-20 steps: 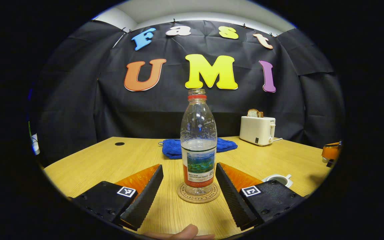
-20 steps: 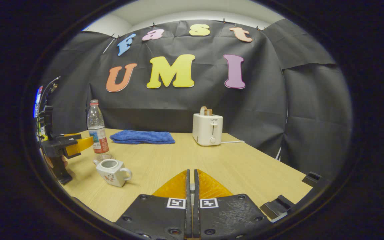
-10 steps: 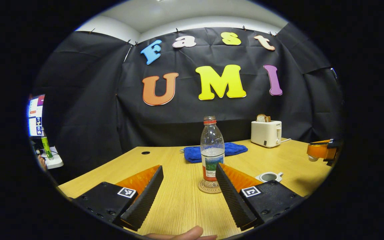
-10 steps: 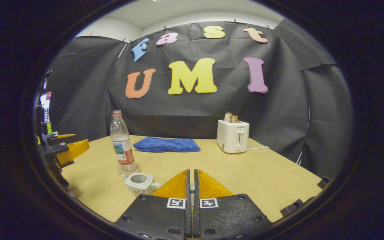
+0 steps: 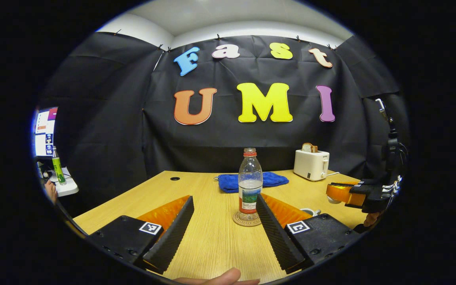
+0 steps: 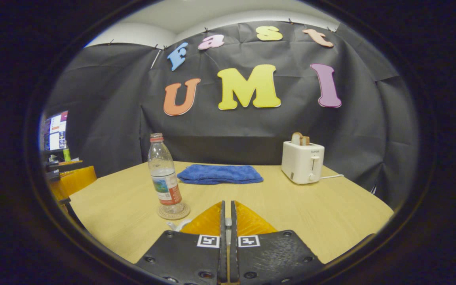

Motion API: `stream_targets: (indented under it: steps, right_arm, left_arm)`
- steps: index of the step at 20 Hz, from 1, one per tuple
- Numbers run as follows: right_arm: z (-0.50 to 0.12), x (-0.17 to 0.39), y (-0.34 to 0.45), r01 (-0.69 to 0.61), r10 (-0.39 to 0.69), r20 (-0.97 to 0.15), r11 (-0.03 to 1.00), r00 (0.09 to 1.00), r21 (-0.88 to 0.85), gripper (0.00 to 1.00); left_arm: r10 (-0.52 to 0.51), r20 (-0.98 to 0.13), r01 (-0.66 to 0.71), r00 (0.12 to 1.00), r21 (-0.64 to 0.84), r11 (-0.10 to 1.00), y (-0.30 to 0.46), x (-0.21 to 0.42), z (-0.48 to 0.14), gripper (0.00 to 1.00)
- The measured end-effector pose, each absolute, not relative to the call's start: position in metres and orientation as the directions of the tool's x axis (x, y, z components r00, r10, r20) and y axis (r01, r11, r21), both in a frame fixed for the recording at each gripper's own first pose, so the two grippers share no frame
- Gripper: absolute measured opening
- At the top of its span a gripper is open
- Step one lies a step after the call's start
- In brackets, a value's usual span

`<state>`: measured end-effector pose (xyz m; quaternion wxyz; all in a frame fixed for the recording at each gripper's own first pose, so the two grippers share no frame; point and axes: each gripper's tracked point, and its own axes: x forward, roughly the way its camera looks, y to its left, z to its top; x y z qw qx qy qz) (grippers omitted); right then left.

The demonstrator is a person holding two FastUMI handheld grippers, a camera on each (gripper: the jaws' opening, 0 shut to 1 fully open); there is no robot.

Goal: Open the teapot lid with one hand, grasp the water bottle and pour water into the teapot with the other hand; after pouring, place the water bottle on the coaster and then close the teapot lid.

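A clear water bottle (image 5: 250, 184) with a red neck ring, no cap and some water in it stands upright on a round coaster (image 5: 247, 220). My left gripper (image 5: 225, 209) is open and well back from the bottle. The white teapot (image 5: 310, 212) peeks out behind its right finger. In the right gripper view, the bottle (image 6: 164, 182) and coaster (image 6: 173, 211) stand left of centre. A bit of the teapot (image 6: 176, 225) shows just left of my right gripper (image 6: 227, 206), which is shut. In the left gripper view, that right gripper (image 5: 337, 194) has a small white lid (image 5: 333, 200) at its tips.
A folded blue towel (image 5: 251, 181) lies behind the bottle. A white toaster (image 5: 311, 164) with bread in it stands at the back right, its cord trailing right. The table (image 6: 291, 206) has a cable hole (image 5: 175, 178) at far left. A monitor (image 5: 44, 130) glows beyond the left edge.
My left gripper has pulled back from the bottle, which now looks small and far. The right gripper has swung left towards the teapot, which has slid under its fingers in its view.
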<state>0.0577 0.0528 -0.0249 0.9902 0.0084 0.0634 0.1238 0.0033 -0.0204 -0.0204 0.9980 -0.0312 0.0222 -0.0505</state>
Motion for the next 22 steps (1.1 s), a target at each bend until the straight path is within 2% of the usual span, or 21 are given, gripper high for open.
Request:
stream_targets:
  steps: [4, 9, 10, 16, 22]
  right_arm:
    - [-0.037, 0.067, 0.074, -0.27, 0.275, -0.169, 0.961, 0.946, 0.051, 0.02]
    - [-0.052, 0.076, 0.099, -0.287, 0.295, -0.201, 0.955, 0.934, 0.071, 0.02]
    - [-0.052, 0.075, 0.101, -0.291, 0.298, -0.201, 0.954, 0.933, 0.064, 0.05]
    - [-0.057, 0.08, 0.113, -0.3, 0.305, -0.205, 0.952, 0.93, 0.055, 0.06]
    - [-0.048, 0.077, 0.104, -0.273, 0.278, -0.19, 0.96, 0.942, 0.055, 0.12]
  left_arm:
    - [-0.098, -0.055, 0.096, 0.994, -0.043, 0.994, -0.007, -0.007, -0.012, 0.99]
    - [-0.108, -0.052, 0.103, 0.993, -0.085, 0.991, 0.003, -0.011, -0.006, 0.99]
    - [-0.112, -0.056, 0.106, 0.992, -0.093, 0.99, 0.004, -0.012, -0.006, 0.99]
    - [-0.11, -0.076, 0.101, 0.991, -0.114, 0.988, 0.012, -0.009, -0.012, 0.99]
    - [-0.152, -0.061, 0.144, 0.986, -0.125, 0.982, 0.006, -0.012, -0.006, 0.99]
